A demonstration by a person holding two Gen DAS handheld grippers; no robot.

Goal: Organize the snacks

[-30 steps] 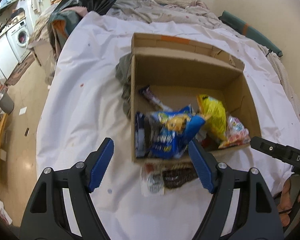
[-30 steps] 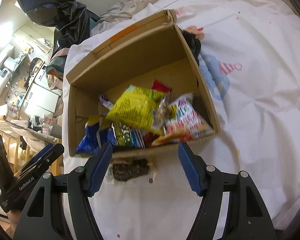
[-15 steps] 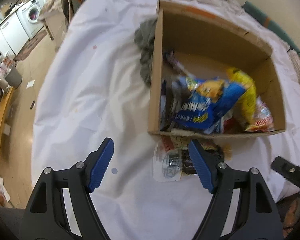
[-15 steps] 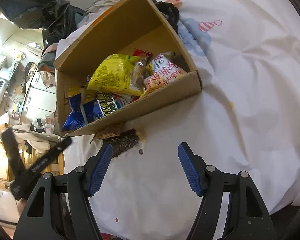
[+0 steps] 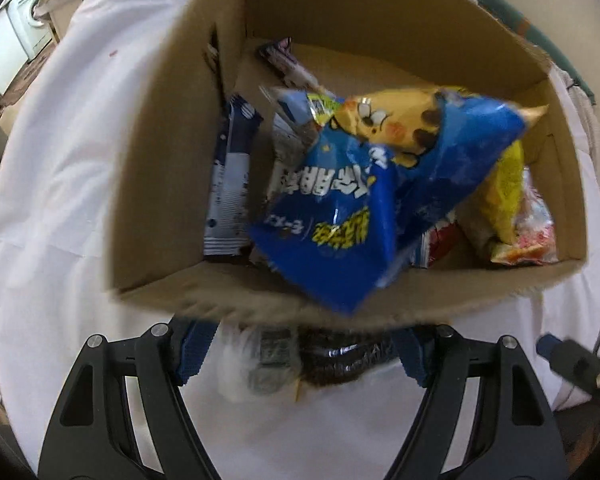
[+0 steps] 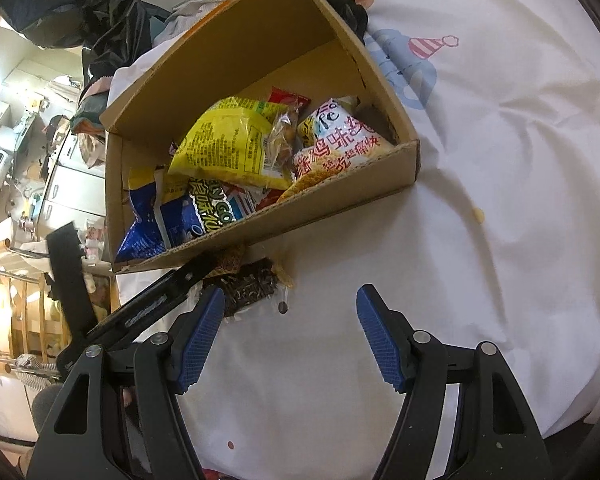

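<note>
- Two grippers are over a bed covered by a white sheet point(image 6: 500, 220), where a cardboard box point(image 5: 172, 184) stands with its top uncovered.
- Several snacks fill the box: a blue bag point(image 5: 380, 200) on top, a yellow bag point(image 6: 236, 148) beside it, a white-and-red bag point(image 6: 336, 140) at the right corner, and a dark-and-white pack point(image 5: 232, 176) against the left wall.
- One dark snack pack point(image 6: 248, 284) lies outside on the sheet, just beside the box's near wall.
- Left gripper point(image 5: 300, 356): jaws spread apart, one on each side of that dark pack, pads not pressing it; the box's near wall hides their tips.
- Right gripper point(image 6: 290, 340): jaws spread apart over bare sheet, nothing between them; the dark pack is near its left finger point(image 6: 200, 336).
</note>
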